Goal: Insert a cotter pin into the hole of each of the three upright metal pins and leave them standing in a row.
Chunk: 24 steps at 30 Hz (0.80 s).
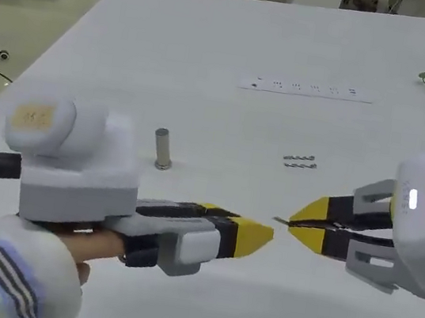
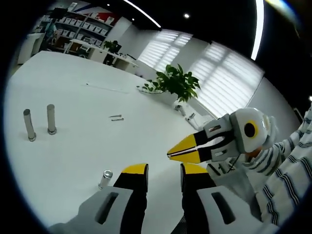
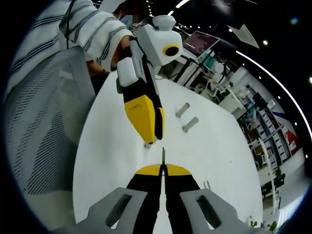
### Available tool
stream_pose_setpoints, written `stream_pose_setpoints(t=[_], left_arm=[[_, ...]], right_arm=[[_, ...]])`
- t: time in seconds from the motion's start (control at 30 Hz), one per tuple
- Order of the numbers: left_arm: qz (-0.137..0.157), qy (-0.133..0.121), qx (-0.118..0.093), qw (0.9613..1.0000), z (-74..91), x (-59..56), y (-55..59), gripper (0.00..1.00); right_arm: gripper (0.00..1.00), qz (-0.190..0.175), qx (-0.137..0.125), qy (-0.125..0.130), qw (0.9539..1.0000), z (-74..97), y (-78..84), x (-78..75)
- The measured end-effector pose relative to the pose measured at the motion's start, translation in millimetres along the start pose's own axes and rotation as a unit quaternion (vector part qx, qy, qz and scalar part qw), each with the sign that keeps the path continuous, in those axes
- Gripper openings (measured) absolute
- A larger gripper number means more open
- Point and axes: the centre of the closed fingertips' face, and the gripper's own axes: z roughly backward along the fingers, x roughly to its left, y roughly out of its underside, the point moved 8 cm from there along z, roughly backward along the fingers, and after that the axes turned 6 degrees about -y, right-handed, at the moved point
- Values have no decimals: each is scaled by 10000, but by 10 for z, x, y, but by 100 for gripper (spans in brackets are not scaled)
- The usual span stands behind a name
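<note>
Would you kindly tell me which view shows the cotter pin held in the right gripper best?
The right gripper view: the cotter pin sticks clearly out of the right gripper's shut jaws. In the head view it is a thin blurred sliver; in the left gripper view it is too small to tell.

We list: metal pin point(image 1: 161, 148), smooth, shiny; cotter pin point(image 3: 163, 153), thin metal wire; table point(image 1: 211, 63), matt white; left gripper point(image 1: 261, 234), matt grey plastic, glossy yellow tips; sleeve point(image 1: 11, 273), soft striped cloth.
</note>
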Motion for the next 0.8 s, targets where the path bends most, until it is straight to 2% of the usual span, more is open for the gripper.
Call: stream_pose_setpoints(t=[0.2, 0.37, 0.6, 0.67, 0.8], left_arm=[[134, 116, 50, 9998, -34, -42, -6, 15], [197, 128, 93, 9997, -68, -55, 7, 14], [325, 200, 150, 9992, -106, -89, 21, 8], [314, 212, 158, 9992, -109, -96, 22, 4], [365, 169, 213, 9990, -110, -85, 36, 4]], right_arm=[[2, 140, 10, 29, 9999, -15, -26, 34], [2, 186, 0, 34, 9998, -12, -39, 52], [2, 302, 3, 80, 9995, -16, -64, 74], [2, 300, -5, 48, 9995, -21, -67, 82], [2, 257, -78, -1, 9996, -43, -91, 99]])
